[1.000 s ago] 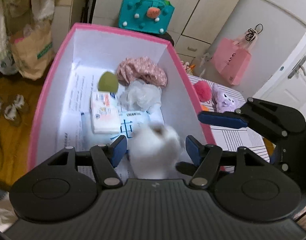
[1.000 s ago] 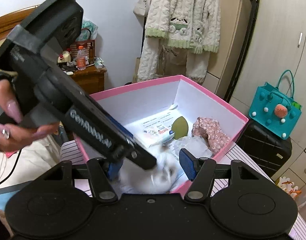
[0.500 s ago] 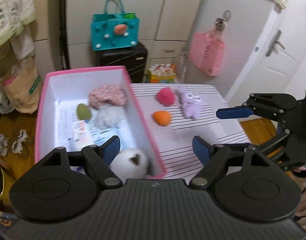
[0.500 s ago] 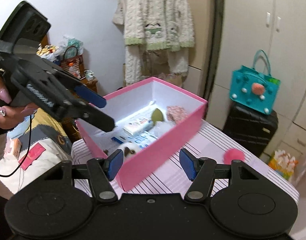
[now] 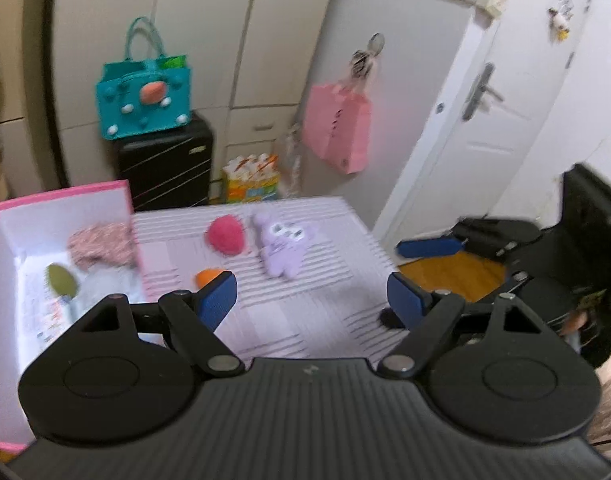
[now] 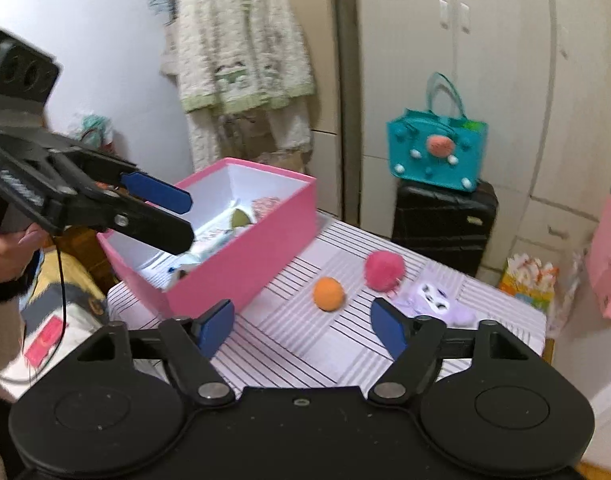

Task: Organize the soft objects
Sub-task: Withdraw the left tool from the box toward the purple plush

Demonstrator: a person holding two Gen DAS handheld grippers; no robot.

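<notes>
Now between placements: both claws are empty and clear of the box, so the step in hand is choosing the next soft object to fetch.

Worktop [image 6: 305, 344], striped cloth. Pink box [image 6: 241, 264] sits at its left end, open-topped, already holding several items: a floral fabric piece [image 5: 101, 244], a green sponge [image 5: 61, 280], something pale and gauzy beside them, and printed packets on the floor of the box. Contents at the near end are hidden by the box wall.

Remaining on the worktop, right of the box, all lying free:
- purple plush toy [image 5: 279, 246], toward the far right corner, lying flat;
- pink pom-pom [image 6: 383, 270], just beside the plush on the box side, possibly touching it;
- orange ball [image 6: 328, 294], nearest the box wall, apart from the other two.

Left claw [image 5: 311, 300]: released, jaws have just been opening, nothing between them; aimed over the middle of the worktop. Right claw [image 6: 301, 330]: released, jaws have just been widening too, nothing between them; the orange ball lies ahead, roughly in line with the gap.

Judgement: three items left. Next move calls for lowering one claw around a single item, probably the orange ball, then closing gently. The ball may roll if nudged off-centre.
</notes>
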